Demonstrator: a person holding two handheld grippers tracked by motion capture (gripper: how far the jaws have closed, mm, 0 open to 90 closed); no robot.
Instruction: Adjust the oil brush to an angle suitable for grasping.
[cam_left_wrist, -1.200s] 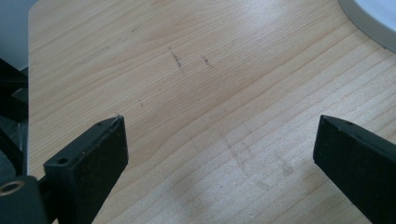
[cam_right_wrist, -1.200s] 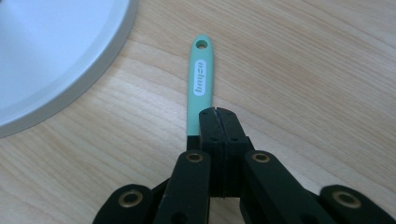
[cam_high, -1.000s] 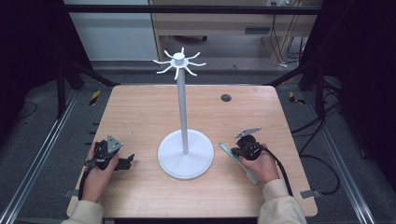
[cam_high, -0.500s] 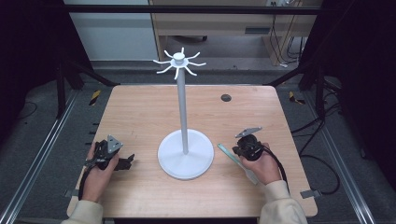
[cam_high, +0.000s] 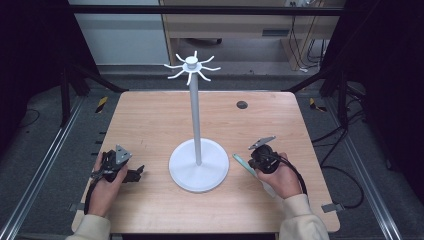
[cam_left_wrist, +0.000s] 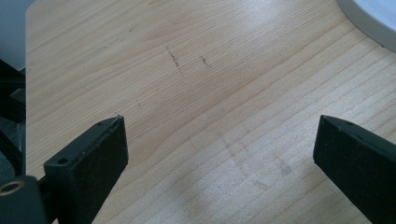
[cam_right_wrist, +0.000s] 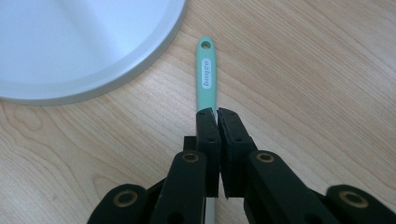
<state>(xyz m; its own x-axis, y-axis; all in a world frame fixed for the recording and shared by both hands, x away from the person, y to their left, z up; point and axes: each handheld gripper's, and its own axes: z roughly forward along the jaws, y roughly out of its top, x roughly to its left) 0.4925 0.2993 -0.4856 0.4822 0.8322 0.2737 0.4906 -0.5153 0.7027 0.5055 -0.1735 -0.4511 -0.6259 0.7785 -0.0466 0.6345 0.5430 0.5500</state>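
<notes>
A white stand (cam_high: 196, 120) rises from a round base (cam_high: 199, 165) at the table's middle, with a ring of hooks (cam_high: 191, 65) at its top. A utensil with a teal handle (cam_right_wrist: 206, 74) lies flat on the wood just right of the base (cam_right_wrist: 84, 46), its hole end pointing at the base rim. My right gripper (cam_right_wrist: 217, 114) is shut on that handle, low over the table, and it appears as the right gripper (cam_high: 252, 164) in the high view. My left gripper (cam_high: 135, 174) rests left of the base. Its jaws stand wide open over bare wood, the left gripper (cam_left_wrist: 222, 126) holding nothing.
A small dark round grommet (cam_high: 242, 104) sits in the table's far right part. The base rim (cam_left_wrist: 373, 18) is just ahead and to the right of my left gripper. Metal rails (cam_high: 45, 165) run along both sides of the table.
</notes>
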